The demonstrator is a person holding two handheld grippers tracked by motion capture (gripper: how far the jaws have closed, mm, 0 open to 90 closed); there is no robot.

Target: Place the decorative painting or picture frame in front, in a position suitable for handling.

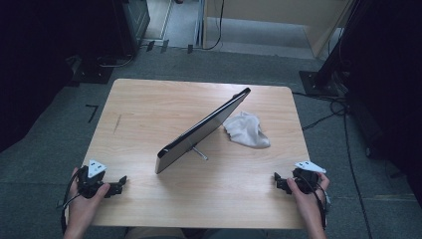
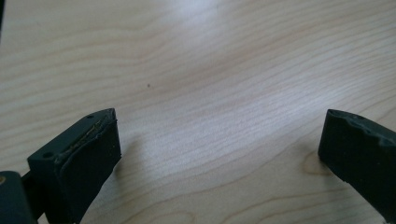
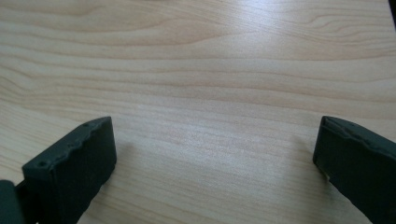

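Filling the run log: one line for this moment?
left tongs open, idle | right tongs open, idle | tablet propped on stand | cloth beside it, untouched

A tablet (image 1: 204,129) stands propped on its stand at the middle of the surface (image 1: 144,104), running diagonally from near left to far right. A cloth (image 1: 247,130) lies just right of it. The left tongs (image 1: 121,183) and right tongs (image 1: 277,180) rest at the near corners, well apart from both.
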